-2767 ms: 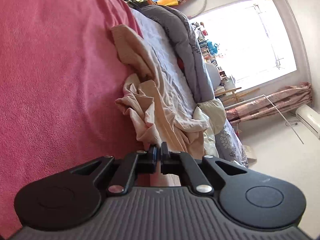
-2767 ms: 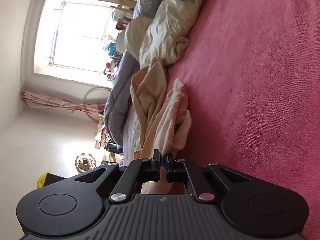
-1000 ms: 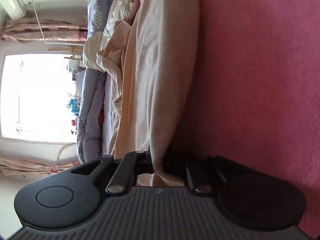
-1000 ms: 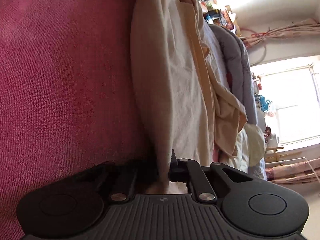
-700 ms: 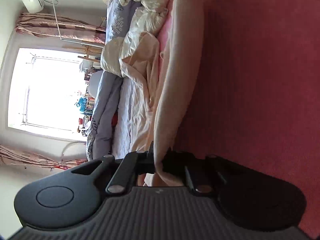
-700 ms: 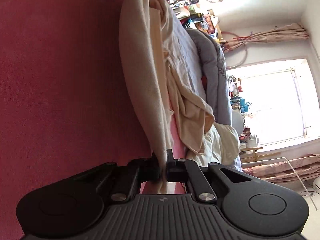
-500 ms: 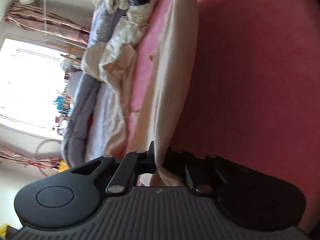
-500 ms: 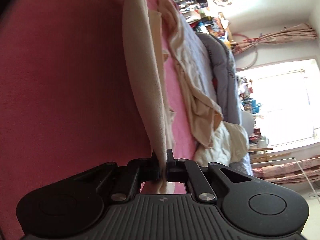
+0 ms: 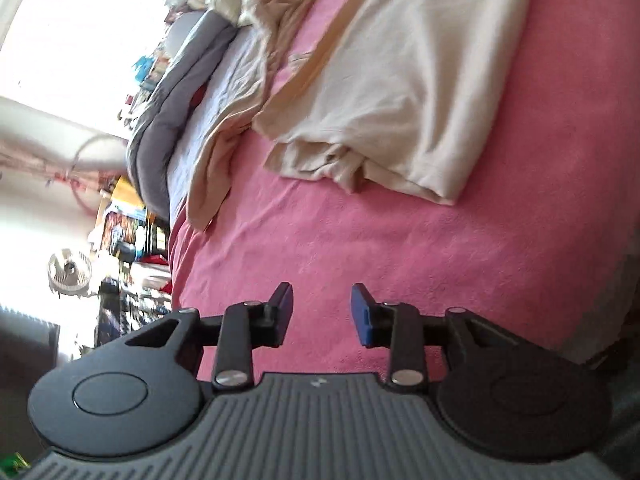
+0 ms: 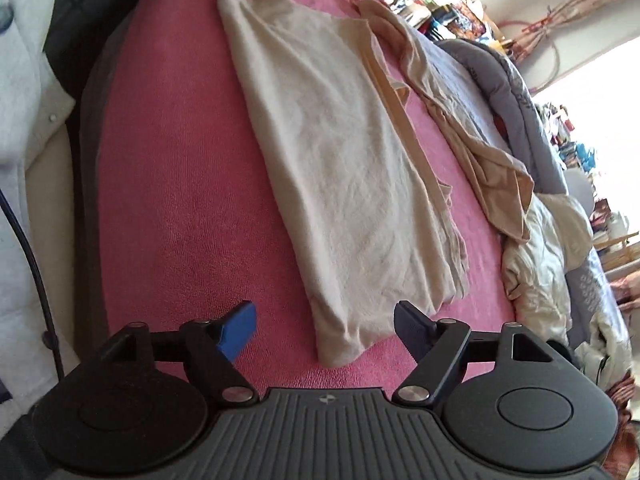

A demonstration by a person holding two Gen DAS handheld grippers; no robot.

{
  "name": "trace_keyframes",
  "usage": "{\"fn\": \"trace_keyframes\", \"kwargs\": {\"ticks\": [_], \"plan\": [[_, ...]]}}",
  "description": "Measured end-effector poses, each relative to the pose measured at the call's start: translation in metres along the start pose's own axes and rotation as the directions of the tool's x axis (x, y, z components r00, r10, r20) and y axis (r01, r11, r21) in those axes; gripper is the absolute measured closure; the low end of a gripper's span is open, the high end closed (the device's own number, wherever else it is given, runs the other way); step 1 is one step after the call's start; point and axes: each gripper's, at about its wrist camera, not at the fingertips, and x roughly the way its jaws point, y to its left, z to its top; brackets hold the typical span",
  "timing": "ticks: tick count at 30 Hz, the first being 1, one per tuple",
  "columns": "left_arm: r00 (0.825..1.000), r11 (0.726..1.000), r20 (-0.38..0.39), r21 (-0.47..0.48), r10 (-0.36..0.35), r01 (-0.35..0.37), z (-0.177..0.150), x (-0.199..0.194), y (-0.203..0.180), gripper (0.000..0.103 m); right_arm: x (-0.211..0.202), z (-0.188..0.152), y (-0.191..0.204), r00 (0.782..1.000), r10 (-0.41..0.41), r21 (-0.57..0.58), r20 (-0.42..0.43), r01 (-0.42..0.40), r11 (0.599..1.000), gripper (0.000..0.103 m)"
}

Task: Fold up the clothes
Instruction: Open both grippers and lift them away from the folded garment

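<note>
A cream garment (image 9: 416,80) (image 10: 344,168) lies flat on the pink blanket (image 9: 360,248) (image 10: 180,184), folded lengthwise into a long strip. My left gripper (image 9: 322,312) hovers over bare blanket short of the garment's near end; its jaws are opening with nothing between them. My right gripper (image 10: 325,330) hangs just above the strip's other end, jaws opening wide; the corner of the cloth shows between the fingers, but the pads do not touch it.
A tan garment (image 10: 472,128) (image 9: 240,92) and a crumpled white one (image 10: 544,248) lie beside the strip, toward a grey duvet (image 9: 168,104) (image 10: 500,72). A person's white sleeve (image 10: 24,120) is at the left edge of the right wrist view. A fan (image 9: 69,272) stands beyond the bed.
Both grippers were shut on the cream garment, holding it stretched; now both have let go, opened and lifted back, and the garment lies flat on the blanket.
</note>
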Motion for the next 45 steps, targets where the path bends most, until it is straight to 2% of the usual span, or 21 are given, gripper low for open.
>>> {"fn": "trace_keyframes", "kwargs": {"ticks": [3,5,6,7,9,11,12,14,18,20,23,27,31,33,34,36,37,38,39,43,45], "plan": [[0.994,0.981,0.091,-0.177,-0.065,0.08,0.015,-0.013,0.019,0.06,-0.012,0.011,-0.016,0.999,0.002,0.087,0.039,-0.005,0.996,0.028],[0.975,0.961,0.202,-0.239,-0.091,0.139,0.032,-0.024,0.02,0.05,-0.018,0.02,-0.024,0.997,-0.027,0.13,0.078,0.017,0.991,0.025],[0.966,0.959,0.245,-0.245,-0.081,0.143,0.043,-0.026,0.018,0.042,-0.021,0.023,-0.025,0.994,-0.047,0.143,0.102,0.032,0.989,0.022],[0.961,0.963,0.271,-0.24,-0.055,0.123,0.056,-0.025,0.014,0.034,-0.023,0.026,-0.028,0.991,-0.068,0.154,0.119,0.049,0.987,0.017],[0.959,0.974,0.284,-0.22,0.016,0.049,0.078,-0.009,0.008,0.033,-0.017,0.032,-0.037,0.986,-0.111,0.171,0.128,0.088,0.981,0.015],[0.962,0.965,0.269,-0.261,0.039,0.033,0.088,0.017,0.014,0.033,-0.009,0.033,-0.05,0.984,-0.13,0.209,0.12,0.103,0.973,0.015],[0.965,0.946,0.262,-0.317,0.019,0.068,0.091,0.033,0.024,0.033,-0.004,0.031,-0.057,0.984,-0.132,0.237,0.118,0.101,0.966,0.015],[0.966,0.885,0.257,-0.447,-0.009,0.127,0.087,0.061,0.047,0.033,0.005,0.022,-0.071,0.985,-0.133,0.299,0.113,0.094,0.95,0.015],[0.971,0.786,0.238,-0.597,-0.015,0.159,0.077,0.11,0.083,0.035,0.031,-0.001,-0.094,0.984,-0.155,0.423,0.086,0.105,0.9,0.015],[0.965,0.741,0.255,-0.635,-0.066,0.218,0.075,0.126,0.094,0.035,0.047,-0.012,-0.105,0.983,-0.164,0.504,0.081,0.102,0.858,0.015],[0.951,0.692,0.291,-0.665,-0.105,0.28,0.072,0.135,0.096,0.035,0.066,-0.028,-0.125,0.986,-0.133,0.656,0.1,0.035,0.754,0.016],[0.95,0.691,0.301,-0.67,-0.082,0.272,0.073,0.136,0.091,0.035,0.088,-0.051,-0.143,0.988,-0.072,0.808,0.137,-0.07,0.585,0.019],[0.949,0.672,0.286,-0.678,-0.131,0.297,0.071,0.143,0.084,0.041,0.107,-0.065,-0.151,0.985,-0.052,0.869,0.164,-0.12,0.48,0.019],[0.945,0.644,0.291,-0.697,-0.149,0.316,0.069,0.146,0.083,0.046,0.114,-0.066,-0.15,0.984,-0.041,0.874,0.175,-0.136,0.467,0.019],[0.942,0.626,0.296,-0.708,-0.156,0.326,0.068,0.147,0.084,0.052,0.116,-0.065,-0.148,0.984,-0.038,0.873,0.175,-0.137,0.469,0.019],[0.938,0.581,0.307,-0.739,-0.161,0.341,0.066,0.148,0.087,0.059,0.119,-0.064,-0.146,0.984,-0.033,0.869,0.174,-0.138,0.474,0.019],[0.937,0.559,0.311,-0.754,-0.159,0.345,0.064,0.147,0.089,0.067,0.119,-0.064,-0.145,0.984,-0.035,0.871,0.176,-0.139,0.472,0.019],[0.936,0.545,0.316,-0.763,-0.155,0.348,0.063,0.146,0.09,0.068,0.119,-0.065,-0.145,0.983,-0.038,0.872,0.178,-0.14,0.468,0.019],[0.935,0.539,0.32,-0.766,-0.154,0.351,0.062,0.145,0.091,0.068,0.119,-0.067,-0.144,0.982,-0.043,0.873,0.182,-0.141,0.466,0.019],[0.939,0.545,0.312,-0.768,-0.143,0.338,0.057,0.141,0.09,0.075,0.115,-0.07,-0.143,0.98,-0.062,0.874,0.191,-0.141,0.466,0.019],[0.941,0.54,0.31,-0.774,-0.132,0.331,0.055,0.139,0.089,0.076,0.114,-0.071,-0.144,0.978,-0.071,0.881,0.195,-0.143,0.451,0.019]]}}
